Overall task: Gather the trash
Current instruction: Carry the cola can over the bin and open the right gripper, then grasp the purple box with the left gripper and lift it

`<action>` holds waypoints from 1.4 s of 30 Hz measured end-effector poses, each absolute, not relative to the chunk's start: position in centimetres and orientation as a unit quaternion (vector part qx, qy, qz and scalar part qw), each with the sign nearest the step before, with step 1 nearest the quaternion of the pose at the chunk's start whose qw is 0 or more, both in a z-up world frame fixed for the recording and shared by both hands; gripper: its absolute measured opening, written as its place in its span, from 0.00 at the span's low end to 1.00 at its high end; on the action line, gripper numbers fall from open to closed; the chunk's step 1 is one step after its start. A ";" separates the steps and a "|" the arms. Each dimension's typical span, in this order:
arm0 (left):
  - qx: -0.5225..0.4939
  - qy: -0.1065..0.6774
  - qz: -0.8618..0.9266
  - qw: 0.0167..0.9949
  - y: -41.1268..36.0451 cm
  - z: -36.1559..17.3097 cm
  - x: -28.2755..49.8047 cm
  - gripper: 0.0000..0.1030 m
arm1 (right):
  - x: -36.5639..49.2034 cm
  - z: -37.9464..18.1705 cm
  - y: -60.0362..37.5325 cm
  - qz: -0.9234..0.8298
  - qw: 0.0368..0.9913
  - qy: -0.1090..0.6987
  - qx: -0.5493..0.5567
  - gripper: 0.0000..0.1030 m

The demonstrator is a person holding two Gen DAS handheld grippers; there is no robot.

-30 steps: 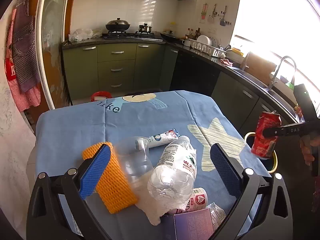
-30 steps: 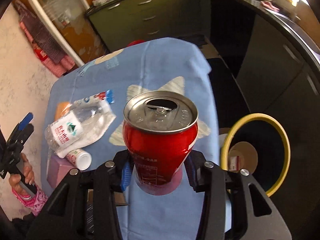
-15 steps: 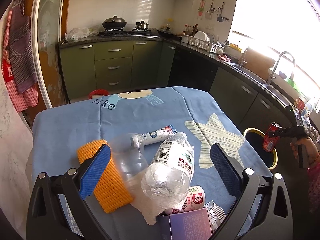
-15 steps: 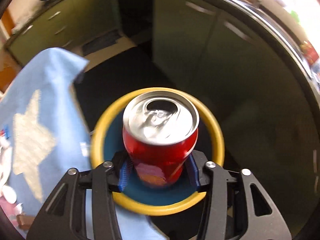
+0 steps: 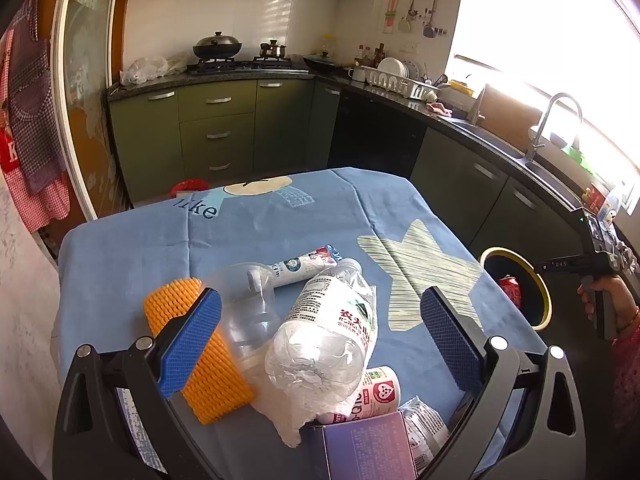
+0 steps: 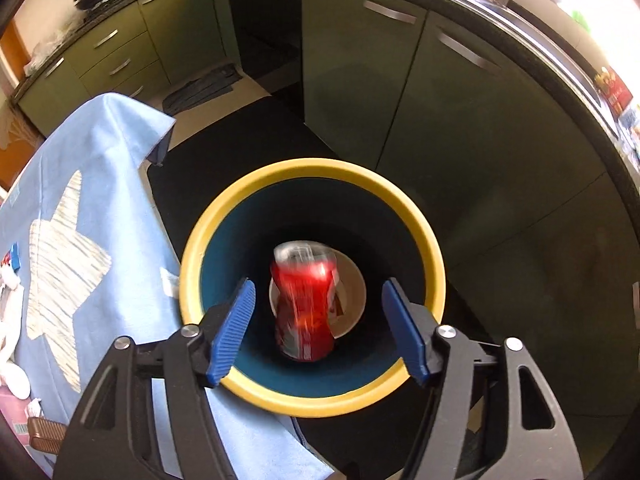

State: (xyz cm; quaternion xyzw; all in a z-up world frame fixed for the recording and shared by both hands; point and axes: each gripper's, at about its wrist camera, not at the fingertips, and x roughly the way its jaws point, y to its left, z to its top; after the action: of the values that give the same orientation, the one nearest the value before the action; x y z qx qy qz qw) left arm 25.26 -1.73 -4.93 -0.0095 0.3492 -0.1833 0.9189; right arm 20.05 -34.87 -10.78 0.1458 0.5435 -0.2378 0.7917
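The right gripper (image 6: 316,328) was held directly over the round yellow-rimmed trash bin (image 6: 436,276), blue pads spread wide with nothing between them. The dented red soda can (image 6: 304,304) was seen inside the bin's dark blue interior, heavily blurred, so whether it was mid-air or already resting on the pale disc at the bottom couldn't really be told. From the left wrist view, that can (image 5: 510,286) was spotted just inside the bin (image 5: 542,300), which stood beside the corner of the blue star-patterned tablecloth (image 5: 260,224). The left gripper (image 5: 320,344) was also wide open, held over the crushed clear plastic water bottle (image 5: 328,336). An orange foam mesh sleeve (image 5: 204,368), a white squeeze tube (image 5: 304,266) and a purple carton (image 5: 368,448) were left lying close by on the cloth.
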 end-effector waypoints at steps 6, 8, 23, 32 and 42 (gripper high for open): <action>-0.014 0.350 -0.193 0.917 -1.8 -4.8 25.1 0.95 | 19.4 -10.7 -34.7 -0.223 0.799 0.537 0.155 0.62; -0.017 0.354 -0.198 0.914 -1.8 -4.8 25.1 0.95 | 19.0 -10.5 -34.3 -0.214 0.802 0.535 0.158 0.62; 0.023 0.374 -0.180 0.910 -1.5 -7.2 16.8 0.95 | 17.4 -10.2 -31.3 -0.147 0.827 0.513 0.180 0.64; 0.038 0.400 -0.177 0.899 -3.2 -12.1 14.8 0.95 | 16.4 -9.8 -29.5 -0.120 0.838 0.501 0.182 0.64; 0.015 0.431 -0.158 0.889 -2.7 -14.6 15.5 0.71 | 15.5 -10.3 -28.4 -0.102 0.840 0.499 0.190 0.65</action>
State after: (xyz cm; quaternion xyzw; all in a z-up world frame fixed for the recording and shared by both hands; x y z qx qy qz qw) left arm 15.49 -2.75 -14.64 0.0154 0.4305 -0.1580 0.8885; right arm 15.53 -28.40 -10.31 0.1905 0.4985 -0.1019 0.8395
